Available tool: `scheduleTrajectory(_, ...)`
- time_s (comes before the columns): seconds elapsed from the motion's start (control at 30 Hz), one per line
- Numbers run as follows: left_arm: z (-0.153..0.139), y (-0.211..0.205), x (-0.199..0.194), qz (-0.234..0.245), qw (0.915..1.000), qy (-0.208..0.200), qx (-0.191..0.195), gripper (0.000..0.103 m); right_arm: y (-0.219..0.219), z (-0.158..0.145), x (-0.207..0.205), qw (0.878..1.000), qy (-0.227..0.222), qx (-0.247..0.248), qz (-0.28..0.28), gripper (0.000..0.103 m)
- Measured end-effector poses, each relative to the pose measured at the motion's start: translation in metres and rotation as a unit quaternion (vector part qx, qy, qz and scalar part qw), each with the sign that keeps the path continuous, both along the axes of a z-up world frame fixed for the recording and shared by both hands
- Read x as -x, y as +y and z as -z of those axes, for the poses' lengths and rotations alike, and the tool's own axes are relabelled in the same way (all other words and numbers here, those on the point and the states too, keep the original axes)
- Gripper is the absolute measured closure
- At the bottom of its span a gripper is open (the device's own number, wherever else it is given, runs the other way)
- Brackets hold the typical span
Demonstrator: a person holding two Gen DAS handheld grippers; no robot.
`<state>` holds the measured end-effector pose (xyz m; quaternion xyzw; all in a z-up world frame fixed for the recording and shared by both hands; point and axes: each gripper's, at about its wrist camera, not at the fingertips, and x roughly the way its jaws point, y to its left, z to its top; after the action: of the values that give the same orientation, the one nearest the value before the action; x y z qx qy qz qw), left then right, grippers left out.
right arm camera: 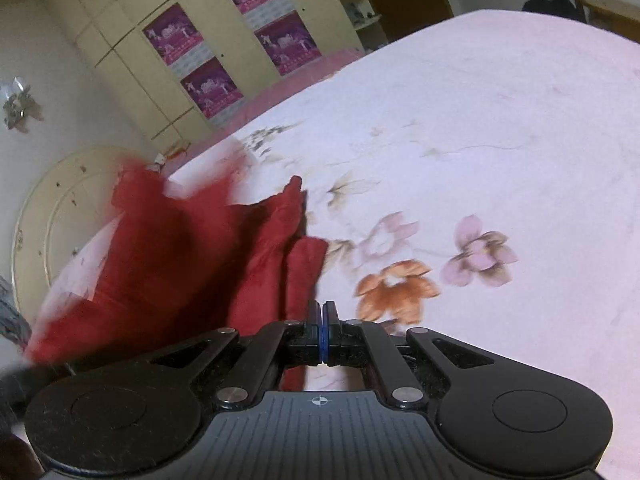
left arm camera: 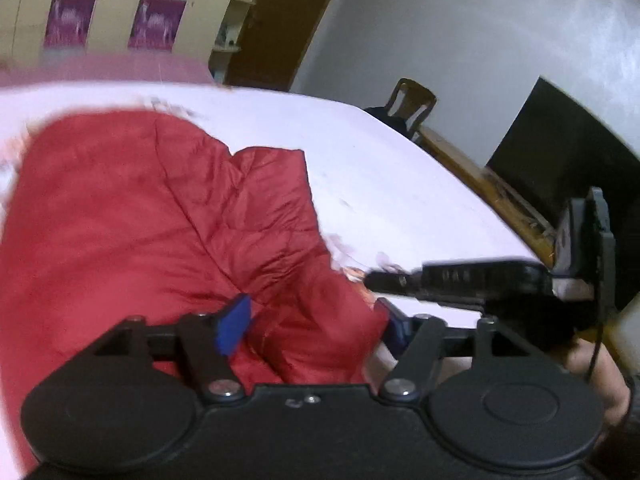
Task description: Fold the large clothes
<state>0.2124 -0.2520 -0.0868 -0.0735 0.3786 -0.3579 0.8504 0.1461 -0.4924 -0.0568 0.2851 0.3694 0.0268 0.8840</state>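
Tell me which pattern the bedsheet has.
The bedsheet is pale with pink and orange flowers, clearest in the right wrist view.

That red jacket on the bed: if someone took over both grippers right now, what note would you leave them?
Left gripper: open, its fingers on either side of a bunched fold of the red jacket, not clamped.
Right gripper: shut, pads together; whether any cloth is pinched cannot be told. It sits at the jacket's edge, above the flowered sheet.
Jacket: heaped and creased on the bed, one part lifted and blurred.
Done: gathered partway, no neat fold visible.
Left: probably flatten it, fold the sides in, then fold it over.
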Motion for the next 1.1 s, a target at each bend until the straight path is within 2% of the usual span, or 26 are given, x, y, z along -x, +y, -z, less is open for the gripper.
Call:
scheduleTrajectory(0.03,-0.003,0.005,0.002,0.005,0.9997,0.007,0.022,0.043,-0.006,-0.001,0.000,1.000,0.002,0.000,0.002,0.102)
scheduleTrajectory(0.07,-0.009,0.014,0.004,0.001,0.9991,0.010,0.042,0.061,-0.011,-0.003,0.001,1.000,0.000,-0.001,0.000,0.102)
scheduleTrajectory(0.1,-0.018,0.026,0.005,-0.012,0.9983,0.008,0.057,0.068,-0.015,-0.007,0.001,1.000,-0.004,0.000,-0.002,0.102)
scheduleTrajectory(0.17,-0.037,0.056,0.007,-0.052,0.9963,-0.030,0.061,0.068,-0.020,-0.018,-0.001,1.000,-0.020,0.003,-0.010,0.102)
scheduleTrajectory(0.23,-0.047,0.086,0.002,-0.101,0.9919,-0.065,0.043,0.068,-0.019,-0.028,-0.010,0.999,-0.037,0.002,-0.020,0.102)
scheduleTrajectory(0.27,-0.046,0.100,-0.006,-0.121,0.9898,-0.069,0.031,0.068,-0.016,-0.033,-0.016,0.999,-0.045,0.002,-0.029,0.102)
scheduleTrajectory(0.3,-0.043,0.111,-0.012,-0.140,0.9876,-0.069,0.018,0.069,-0.011,-0.040,-0.023,0.998,-0.056,0.001,-0.041,0.089)
scheduleTrajectory(0.33,-0.037,0.122,-0.021,-0.156,0.9854,-0.067,0.008,0.070,-0.005,-0.046,-0.027,0.997,-0.067,0.004,-0.049,0.041)
scheduleTrajectory(0.37,-0.030,0.131,-0.030,-0.170,0.9835,-0.063,0.001,0.072,0.001,-0.052,-0.031,0.995,-0.088,0.012,-0.052,0.023)
scheduleTrajectory(0.4,-0.026,0.135,-0.037,-0.177,0.9822,-0.061,-0.004,0.073,0.010,-0.059,-0.035,0.991,-0.111,0.022,-0.066,0.017)
scheduleTrajectory(0.47,-0.019,0.139,-0.051,-0.189,0.9801,-0.061,-0.009,0.075,0.024,-0.068,-0.045,0.987,-0.126,0.032,-0.093,0.025)
scheduleTrajectory(0.5,-0.018,0.137,-0.061,-0.189,0.9800,-0.061,-0.011,0.075,0.033,-0.073,-0.052,0.985,-0.127,0.040,-0.112,0.045)
scheduleTrajectory(0.53,-0.015,0.136,-0.070,-0.192,0.9794,-0.061,-0.014,0.075,0.043,-0.076,-0.058,0.984,-0.118,0.061,-0.121,0.059)
scheduleTrajectory(0.67,-0.007,0.129,-0.094,-0.168,0.9849,-0.042,-0.001,0.075,0.082,-0.080,-0.080,0.973,-0.100,0.130,-0.161,0.060)
scheduleTrajectory(0.8,0.001,0.095,-0.100,-0.114,0.9932,-0.015,-0.013,0.075,0.106,-0.056,-0.103,0.967,-0.058,0.185,-0.163,0.060)
scheduleTrajectory(0.87,0.004,0.078,-0.106,-0.096,0.9951,-0.012,-0.021,0.075,0.106,-0.037,-0.114,0.969,-0.026,0.196,-0.149,0.066)
scheduleTrajectory(0.9,0.007,0.070,-0.110,-0.086,0.9959,-0.007,-0.028,0.075,0.105,-0.027,-0.118,0.969,-0.009,0.201,-0.143,0.076)
scheduleTrajectory(0.97,0.014,0.059,-0.115,-0.074,0.9965,0.000,-0.038,0.075,0.098,-0.009,-0.121,0.971,0.021,0.200,-0.129,0.077)
scheduleTrajectory(1.1,0.027,0.044,-0.122,-0.059,0.9959,0.014,-0.068,0.075,0.085,0.015,-0.117,0.976,0.046,0.182,-0.106,0.077)
